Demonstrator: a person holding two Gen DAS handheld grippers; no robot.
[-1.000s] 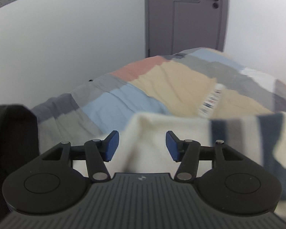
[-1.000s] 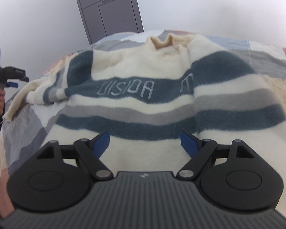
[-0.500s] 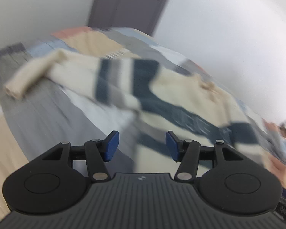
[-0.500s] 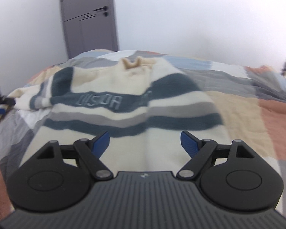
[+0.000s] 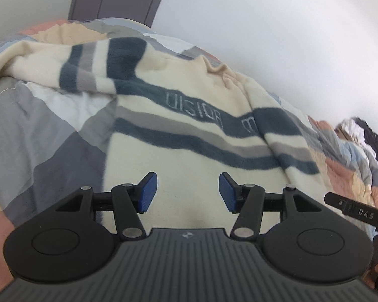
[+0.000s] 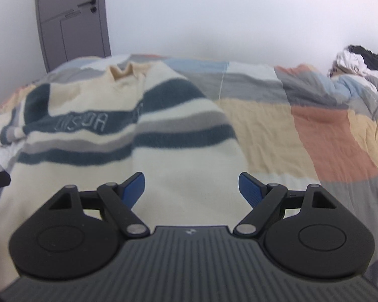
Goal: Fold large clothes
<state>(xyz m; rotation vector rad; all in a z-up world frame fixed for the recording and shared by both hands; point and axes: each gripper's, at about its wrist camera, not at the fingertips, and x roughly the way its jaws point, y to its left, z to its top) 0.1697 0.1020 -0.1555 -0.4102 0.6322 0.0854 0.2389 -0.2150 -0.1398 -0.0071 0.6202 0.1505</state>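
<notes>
A cream sweater with dark blue and grey stripes and stitched letters lies face up on the patchwork quilt, collar away from me. One sleeve stretches out to the left; the other sleeve is folded in over the body. My left gripper is open above the sweater's lower body, nothing between its blue pads. In the right wrist view the same sweater fills the left half, and my right gripper is open wide over its lower right part, holding nothing.
The quilt spreads bare to the right of the sweater. A heap of crumpled clothes lies at the far right by the wall. A grey door stands behind the bed. The right gripper's black tool shows at the left view's right edge.
The left gripper swung from the outstretched sleeve side across to the sweater's lower body, pads equally apart. The right gripper shifted right, bringing more bare quilt into view. Neither took hold of anything.
</notes>
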